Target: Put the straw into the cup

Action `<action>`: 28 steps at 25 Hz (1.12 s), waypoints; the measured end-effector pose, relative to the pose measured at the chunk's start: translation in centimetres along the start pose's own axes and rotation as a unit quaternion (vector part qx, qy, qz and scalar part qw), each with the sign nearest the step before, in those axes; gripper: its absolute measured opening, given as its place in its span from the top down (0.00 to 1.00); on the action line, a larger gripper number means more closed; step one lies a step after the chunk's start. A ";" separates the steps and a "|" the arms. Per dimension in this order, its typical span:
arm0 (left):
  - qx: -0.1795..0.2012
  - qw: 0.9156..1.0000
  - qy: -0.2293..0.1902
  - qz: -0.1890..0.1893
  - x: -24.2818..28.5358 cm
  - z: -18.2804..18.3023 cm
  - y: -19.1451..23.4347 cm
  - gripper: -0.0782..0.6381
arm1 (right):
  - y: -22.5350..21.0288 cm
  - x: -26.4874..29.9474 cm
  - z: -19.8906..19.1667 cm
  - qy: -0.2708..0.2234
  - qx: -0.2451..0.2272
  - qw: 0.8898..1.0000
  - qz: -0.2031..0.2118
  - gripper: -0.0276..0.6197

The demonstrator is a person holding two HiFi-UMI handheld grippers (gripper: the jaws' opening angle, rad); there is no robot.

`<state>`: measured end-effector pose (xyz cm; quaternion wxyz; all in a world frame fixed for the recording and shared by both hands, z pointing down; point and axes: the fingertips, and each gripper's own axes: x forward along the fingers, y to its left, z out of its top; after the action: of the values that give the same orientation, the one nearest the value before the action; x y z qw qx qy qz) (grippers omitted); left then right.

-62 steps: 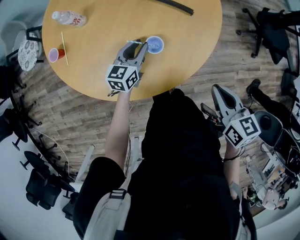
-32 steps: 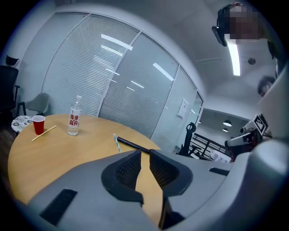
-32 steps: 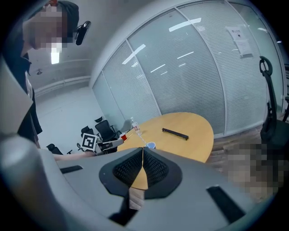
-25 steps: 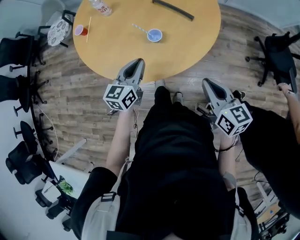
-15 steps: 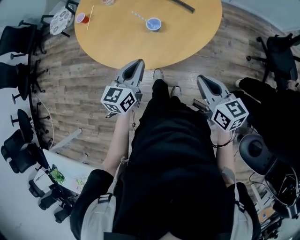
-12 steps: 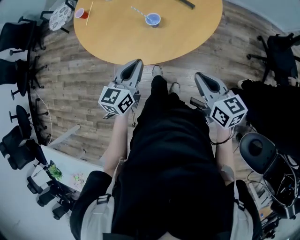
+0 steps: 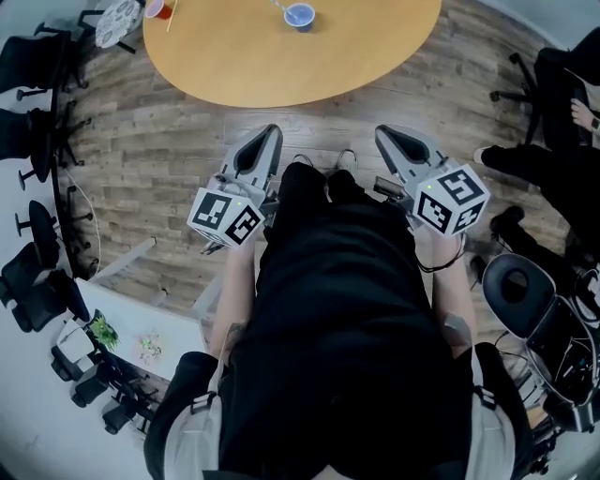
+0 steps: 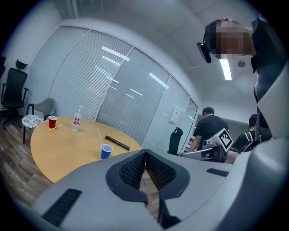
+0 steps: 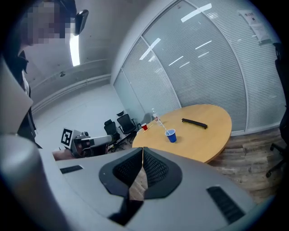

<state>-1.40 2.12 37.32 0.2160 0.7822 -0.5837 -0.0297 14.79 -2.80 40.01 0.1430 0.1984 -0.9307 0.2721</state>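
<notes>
The table (image 7: 281, 66) was honey-tan and the floor (image 7: 150, 159) was grey-brown planks. At twelve o'clock in the head view stood a blue cup (image 7: 299, 15) with a pale straw (image 8: 99, 135); at eleven o'clock, a red cup (image 7: 157, 8). The left gripper (image 7: 269, 133) and right gripper (image 7: 382, 133) were grey, their cubes white with black square markers.

Your room is evenly lit, a bit cool and grey. A long ceiling light (image 8: 227, 70) glows bright, and its glare streaks the glass wall (image 8: 131, 85). All three views bend at the edges, with dark corners.
</notes>
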 end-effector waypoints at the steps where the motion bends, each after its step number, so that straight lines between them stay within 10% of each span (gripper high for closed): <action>1: -0.004 1.000 0.000 -0.007 0.2 -0.2 -0.6 0.87 | -0.2 -0.2 0.1 -0.005 -0.001 1.000 -0.003 0.93; 11: 0.027 0.994 0.002 -0.102 -0.3 1.6 -5.0 0.87 | 2.2 -2.2 0.8 -0.043 -0.002 0.998 -0.045 0.93; 28: 0.038 0.993 -0.015 -0.111 -15.4 2.0 -1.2 0.87 | 12.9 -3.0 -3.5 -0.050 0.000 0.992 -0.111 0.93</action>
<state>-5.82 16.03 31.90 0.1728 0.8494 -0.4969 -0.0432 12.20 10.05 35.94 0.1255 0.3143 -0.9087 0.2443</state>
